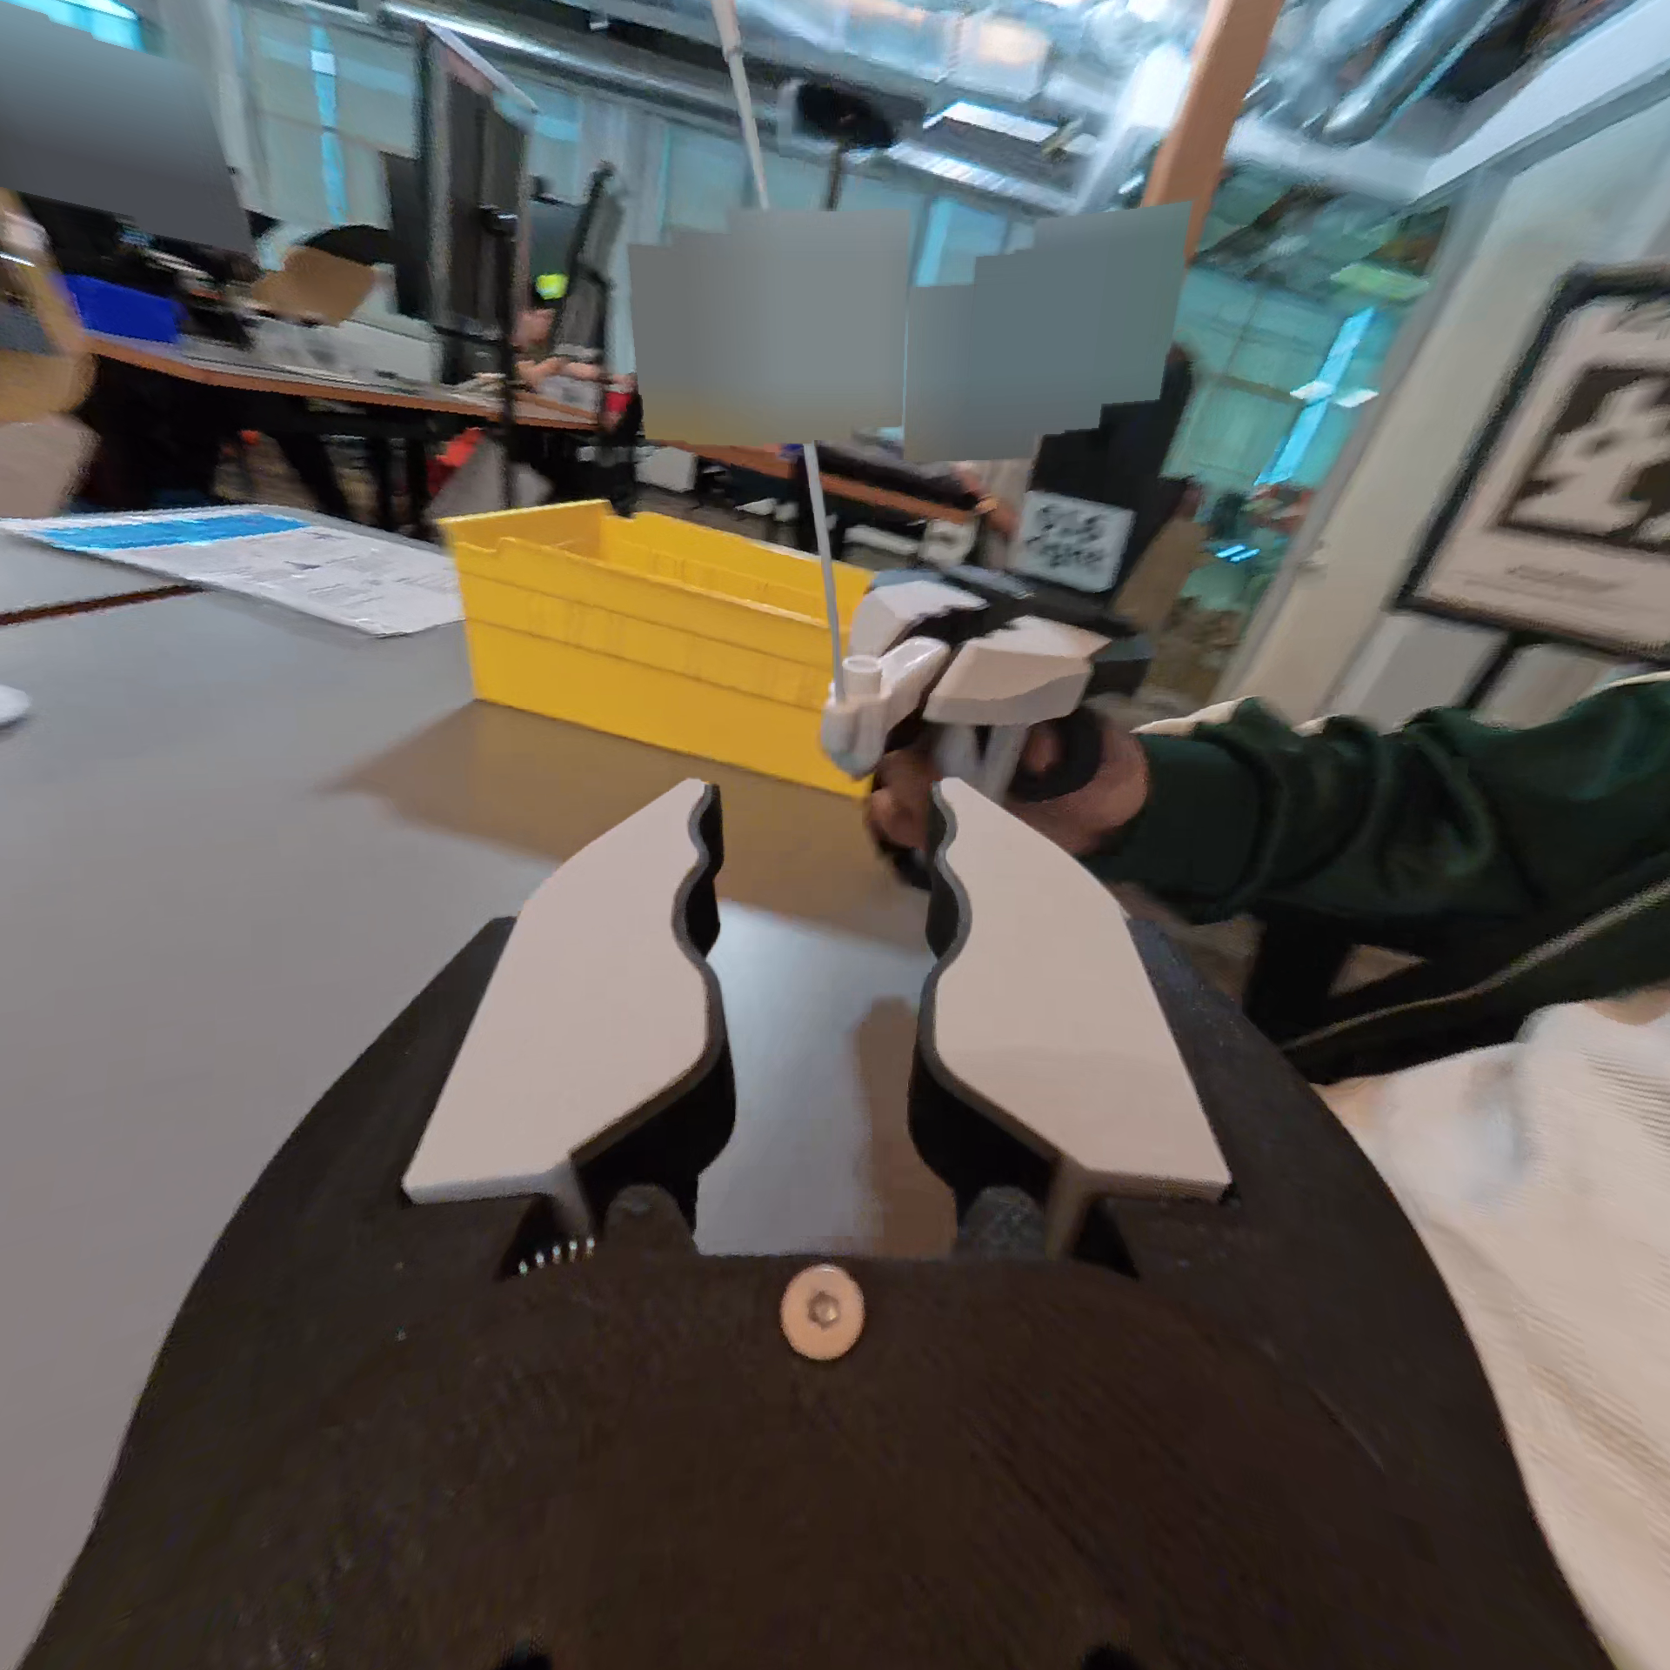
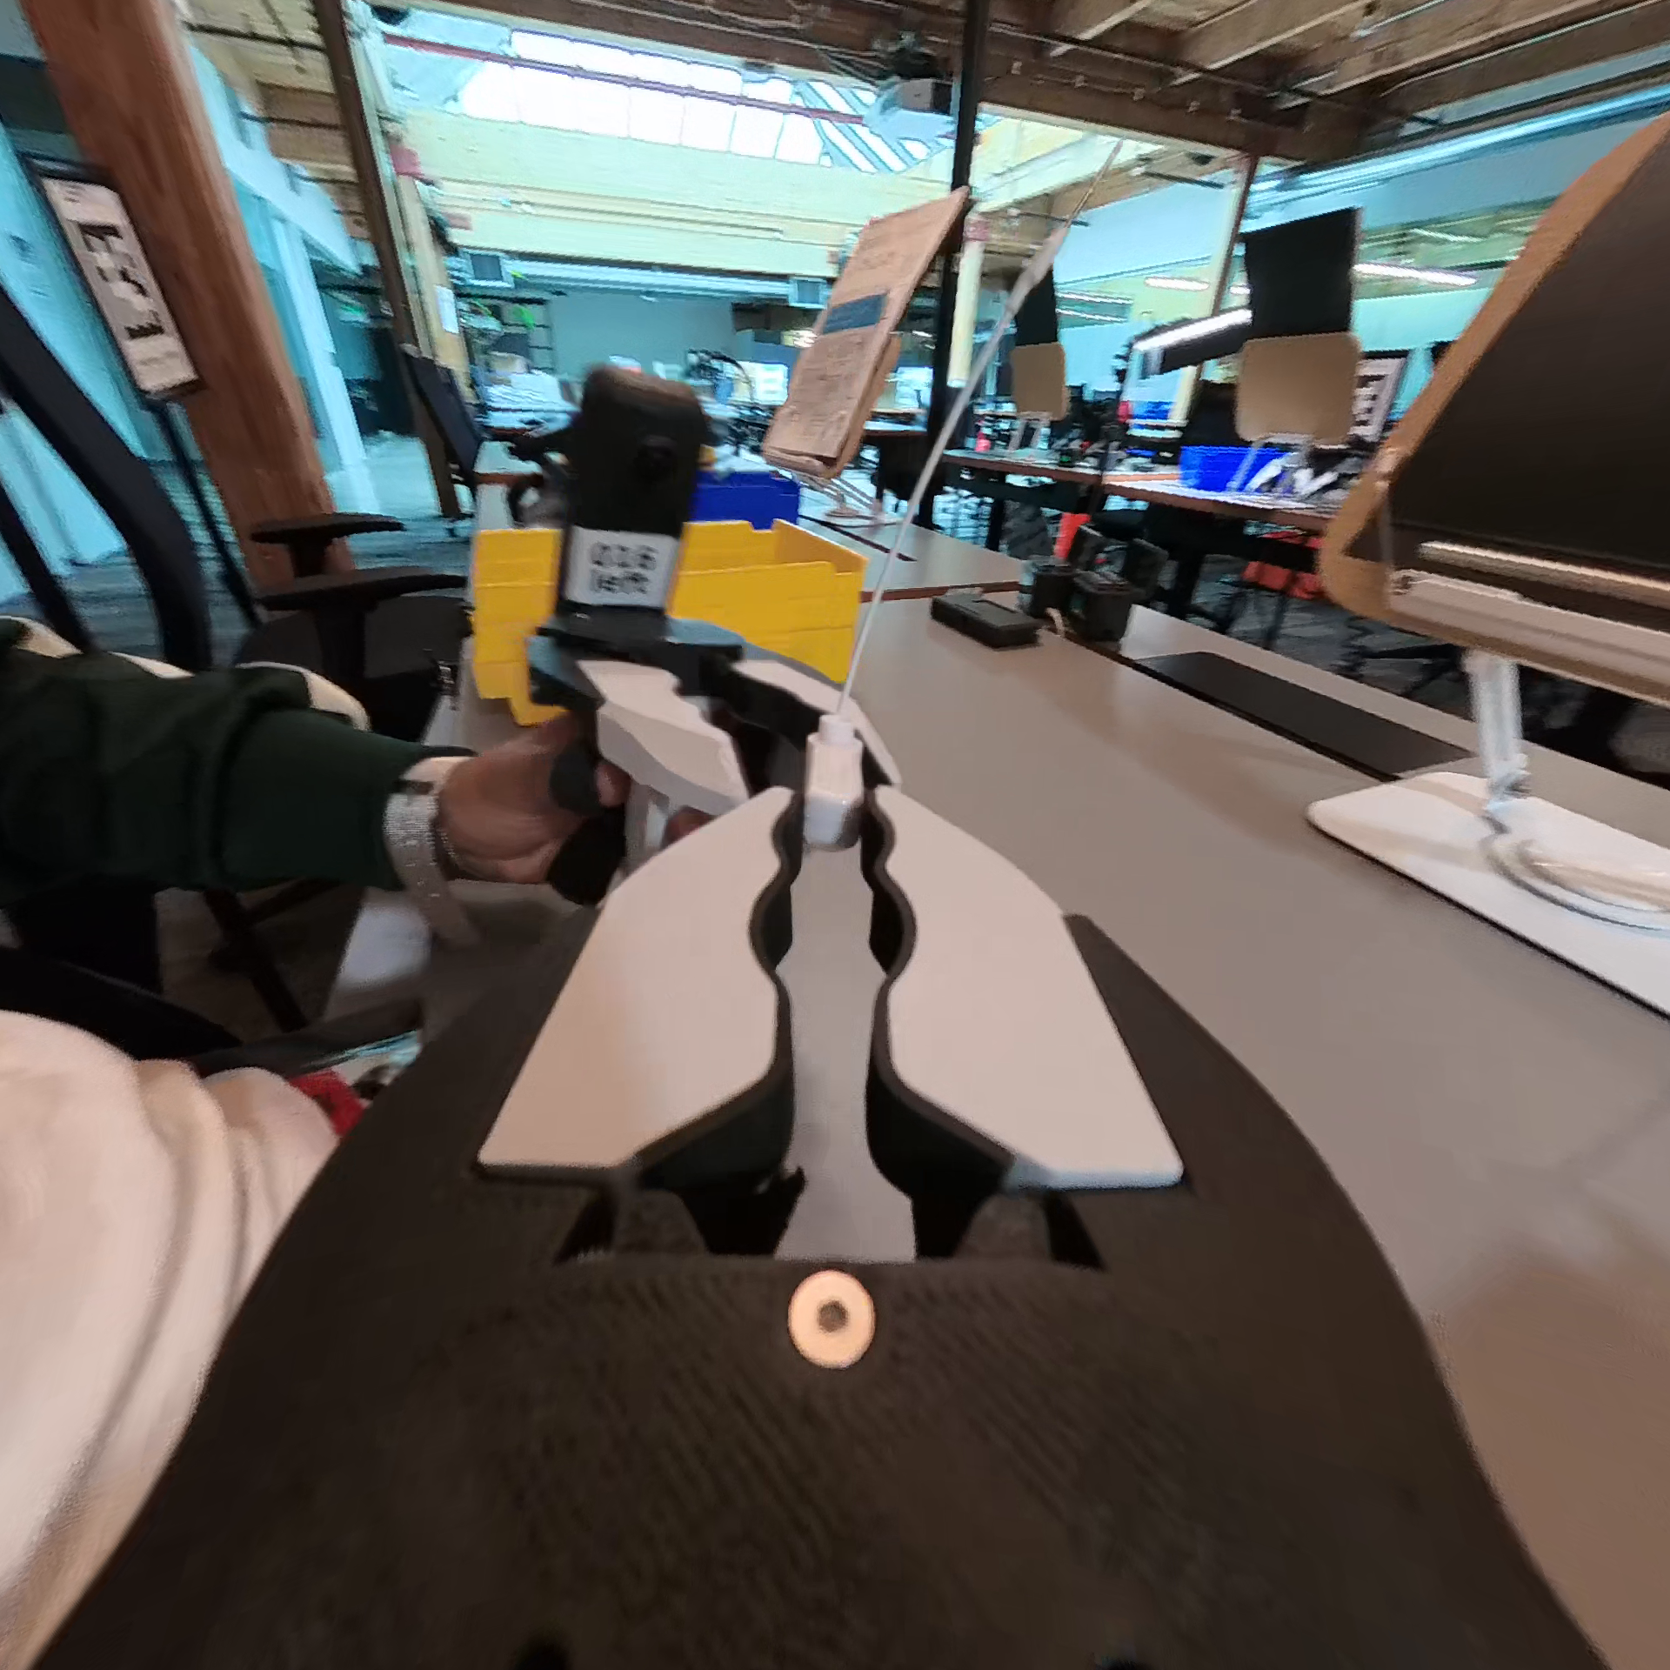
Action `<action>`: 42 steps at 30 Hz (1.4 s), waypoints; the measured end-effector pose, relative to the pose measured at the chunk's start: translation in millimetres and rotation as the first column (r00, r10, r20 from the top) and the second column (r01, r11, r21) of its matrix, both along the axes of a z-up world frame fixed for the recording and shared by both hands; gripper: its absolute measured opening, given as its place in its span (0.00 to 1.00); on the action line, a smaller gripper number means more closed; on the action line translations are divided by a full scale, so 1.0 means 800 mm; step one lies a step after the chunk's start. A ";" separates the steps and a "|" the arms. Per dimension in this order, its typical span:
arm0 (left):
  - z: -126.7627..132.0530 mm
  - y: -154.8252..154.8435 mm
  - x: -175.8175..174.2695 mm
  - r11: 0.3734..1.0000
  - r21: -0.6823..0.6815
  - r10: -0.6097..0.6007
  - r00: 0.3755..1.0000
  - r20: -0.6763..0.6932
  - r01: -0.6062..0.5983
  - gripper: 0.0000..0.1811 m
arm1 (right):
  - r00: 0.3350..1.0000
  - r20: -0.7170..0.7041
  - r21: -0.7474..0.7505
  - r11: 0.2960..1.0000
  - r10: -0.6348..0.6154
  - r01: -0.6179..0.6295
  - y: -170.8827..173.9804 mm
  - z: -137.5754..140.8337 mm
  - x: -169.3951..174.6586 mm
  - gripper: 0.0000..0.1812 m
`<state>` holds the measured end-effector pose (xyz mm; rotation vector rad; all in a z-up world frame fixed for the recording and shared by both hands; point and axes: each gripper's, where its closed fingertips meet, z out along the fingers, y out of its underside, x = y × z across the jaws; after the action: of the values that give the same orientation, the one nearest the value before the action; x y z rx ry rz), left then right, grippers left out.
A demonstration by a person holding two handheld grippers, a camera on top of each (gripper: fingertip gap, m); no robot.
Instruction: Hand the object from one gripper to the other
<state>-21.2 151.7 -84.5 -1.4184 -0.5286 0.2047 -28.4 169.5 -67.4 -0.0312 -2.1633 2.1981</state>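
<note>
White object [image 2: 831,791], a small plastic fitting with a thin pale rod rising from its top, sits pinched at the very tips of the right gripper [image 2: 830,813], whose jaws are closed narrowly around it above the grey worktop [image 2: 1175,904]. In the left wrist view the same object [image 1: 857,700] shows at the tips of the right gripper [image 1: 854,723], to the right of centre and beyond the left gripper [image 1: 824,813]. The left gripper's jaws stand apart with nothing between them, only bare worktop [image 1: 226,858] showing through the gap. A hand [image 1: 1066,795] in a dark green sleeve holds the right gripper's handle. Farther off, a yellow bin [image 1: 651,623] rests on the worktop, with printed sheets [image 1: 253,560] lying to its left.
</note>
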 end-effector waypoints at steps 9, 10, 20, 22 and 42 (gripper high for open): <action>-0.002 0.002 -0.005 0.768 -0.457 0.208 0.849 -0.485 -0.449 0.18 | 0.970 0.141 0.127 0.975 -0.198 0.180 -0.004 -0.018 -0.023 0.07; -0.002 0.008 -0.003 0.754 -0.467 0.196 0.836 -0.512 -0.463 0.18 | 0.968 0.151 0.132 0.974 -0.201 0.182 -0.005 -0.019 -0.022 0.07; -0.020 0.003 -0.013 0.521 -0.580 0.117 0.725 -0.679 -0.627 0.08 | 0.978 0.163 0.153 0.983 -0.129 0.104 -0.026 -0.026 0.010 0.07; -0.017 0.003 -0.012 0.509 -0.576 0.113 0.713 -0.692 -0.639 0.07 | 0.981 0.156 0.144 0.985 -0.115 0.092 -0.025 -0.024 0.011 0.07; -0.028 0.002 -0.012 0.573 -0.598 0.028 0.742 -0.669 -0.561 0.08 | 0.389 -0.920 0.177 0.931 0.042 0.318 -0.004 -0.024 0.026 0.14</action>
<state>-31.0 153.6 -106.6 -1.9623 -0.1213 1.2936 -7.5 166.0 -86.9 0.7996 -1.6524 1.1516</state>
